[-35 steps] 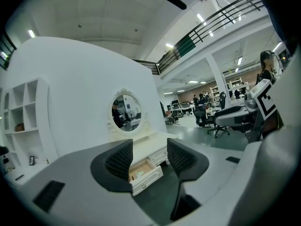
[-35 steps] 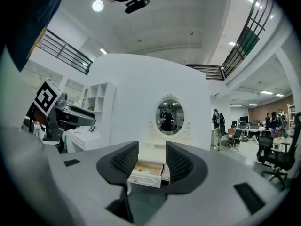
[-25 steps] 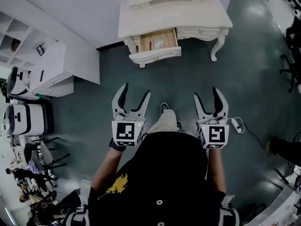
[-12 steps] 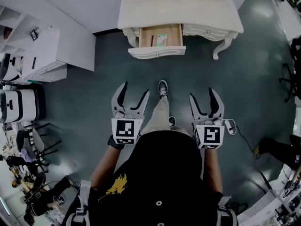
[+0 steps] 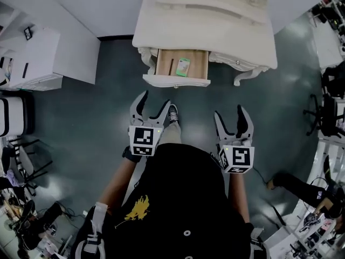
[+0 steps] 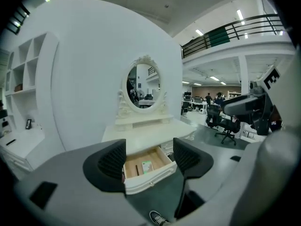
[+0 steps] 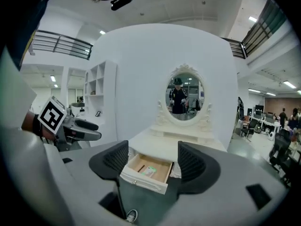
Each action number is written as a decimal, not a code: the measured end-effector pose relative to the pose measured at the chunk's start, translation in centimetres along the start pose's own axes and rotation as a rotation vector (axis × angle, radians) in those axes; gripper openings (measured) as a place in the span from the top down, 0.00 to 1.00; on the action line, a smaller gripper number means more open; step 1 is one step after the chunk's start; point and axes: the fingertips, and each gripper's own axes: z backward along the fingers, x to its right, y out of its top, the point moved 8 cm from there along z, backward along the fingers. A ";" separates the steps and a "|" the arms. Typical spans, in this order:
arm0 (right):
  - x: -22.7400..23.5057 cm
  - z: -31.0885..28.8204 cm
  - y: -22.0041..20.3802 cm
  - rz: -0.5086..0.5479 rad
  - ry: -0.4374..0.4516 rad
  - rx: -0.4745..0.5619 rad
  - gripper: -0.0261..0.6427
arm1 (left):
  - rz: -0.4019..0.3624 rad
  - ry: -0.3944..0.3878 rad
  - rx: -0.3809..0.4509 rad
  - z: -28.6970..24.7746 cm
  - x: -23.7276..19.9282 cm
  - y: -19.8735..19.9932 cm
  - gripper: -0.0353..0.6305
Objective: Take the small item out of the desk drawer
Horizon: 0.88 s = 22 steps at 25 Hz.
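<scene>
A cream dressing desk (image 5: 205,23) stands against the white wall, and its left drawer (image 5: 175,82) is pulled out. Inside lies a small green-and-white item (image 5: 184,67) beside a thin dark stick (image 5: 172,66). Both grippers hang in the air well short of the drawer. My left gripper (image 5: 153,101) is open and empty. The jaws of my right gripper (image 5: 230,112) are opening with nothing between them. The left gripper view frames the drawer (image 6: 150,180) and item (image 6: 147,166) between the jaws of the left gripper (image 6: 149,158). The right gripper (image 7: 153,160) frames the item (image 7: 149,171) likewise.
An oval mirror (image 7: 184,94) tops the desk. White shelf units (image 5: 32,58) stand to the left along the wall. Office chairs (image 5: 329,112) and clutter sit at the right and lower left. The person's shoe (image 5: 172,112) is on the dark floor below the drawer.
The person has stepped toward the desk, so the desk and open drawer are nearer to both grippers. The grippers have stayed side by side in front of the body.
</scene>
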 end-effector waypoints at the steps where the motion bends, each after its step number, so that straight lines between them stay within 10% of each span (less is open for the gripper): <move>1: -0.2 -1.4 0.9 0.005 0.000 -0.005 0.45 | -0.013 -0.004 0.008 -1.0 -1.0 0.8 0.47; 22: 4.3 -21.8 4.1 0.039 0.174 -0.204 0.41 | 0.064 -0.031 -0.183 -19.9 -6.2 -1.5 0.46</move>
